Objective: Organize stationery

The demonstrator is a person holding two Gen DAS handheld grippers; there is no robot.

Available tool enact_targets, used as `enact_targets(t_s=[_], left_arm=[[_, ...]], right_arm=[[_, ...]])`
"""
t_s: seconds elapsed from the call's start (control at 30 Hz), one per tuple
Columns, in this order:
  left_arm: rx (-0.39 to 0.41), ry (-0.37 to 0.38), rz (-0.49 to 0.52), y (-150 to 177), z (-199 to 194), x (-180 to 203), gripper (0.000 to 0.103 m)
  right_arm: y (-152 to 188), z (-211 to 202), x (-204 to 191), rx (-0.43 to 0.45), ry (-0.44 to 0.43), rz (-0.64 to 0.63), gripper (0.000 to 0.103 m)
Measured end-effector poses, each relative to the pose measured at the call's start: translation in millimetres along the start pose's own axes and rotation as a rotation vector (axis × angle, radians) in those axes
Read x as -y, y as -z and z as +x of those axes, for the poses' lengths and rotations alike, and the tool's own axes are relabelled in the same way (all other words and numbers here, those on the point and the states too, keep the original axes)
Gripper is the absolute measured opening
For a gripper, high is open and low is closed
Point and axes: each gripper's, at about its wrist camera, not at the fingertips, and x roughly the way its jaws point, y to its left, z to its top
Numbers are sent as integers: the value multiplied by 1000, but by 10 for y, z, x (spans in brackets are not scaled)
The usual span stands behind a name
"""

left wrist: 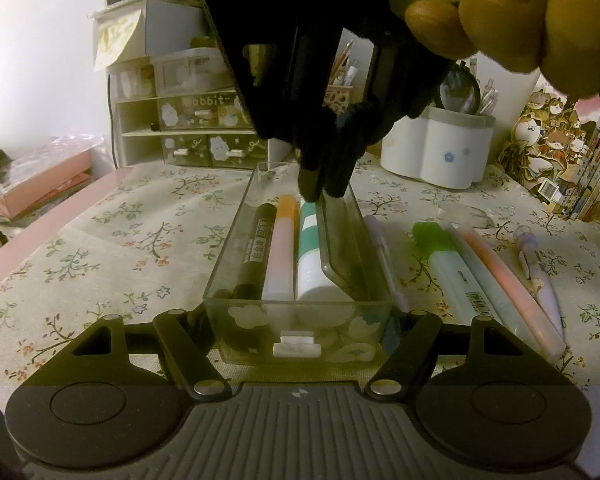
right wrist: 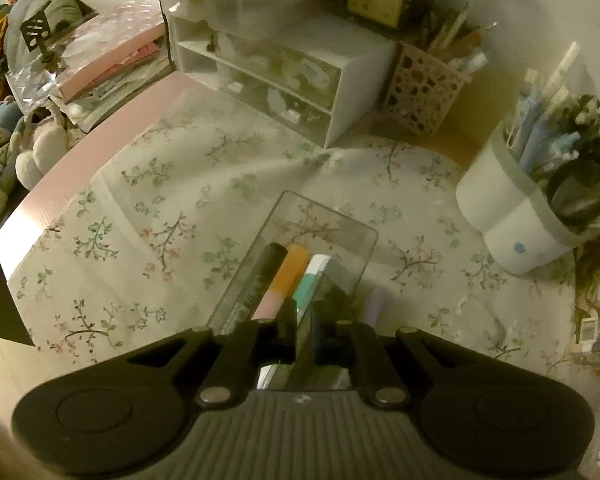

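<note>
Clear plastic tray (left wrist: 296, 316) sits clamped at its near end between the left gripper (left wrist: 298, 320) fingers.

Inside it lie a black marker (left wrist: 256, 248), an orange-capped pink pen (left wrist: 282, 248) and a teal-and-white marker (left wrist: 310, 256), side by side. Right gripper (left wrist: 324, 184) reaches down from above, its fingers nearly closed around the far end of the teal-and-white marker; whether they press it I cannot tell. More pens (left wrist: 496, 272) lie loose on the floral surface (left wrist: 112, 248), right of the tray.
</note>
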Motion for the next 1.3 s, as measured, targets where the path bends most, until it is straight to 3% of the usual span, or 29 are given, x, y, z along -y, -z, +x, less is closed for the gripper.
enact_targets(t_s=[0.23,0.53,0.97,1.2,1.3], left_arm=[[-1,1,0,-1,2,-1,73],[-1,3,0,-2,1,-3,73],[-1,4,1,-2,1,-4,73],[-2,4,1,-3,2,-5,73],[-1,4,1,-2,1,-6,73]], right_arm=[[7,0,-12,-6,33,-3,0],[109,-9,228,32,-63,91,0],[216,-75,350,87,-80,127,0],[300,-227,510,213,-136,207,0],[301,-203,516,214,-151,209,0]])
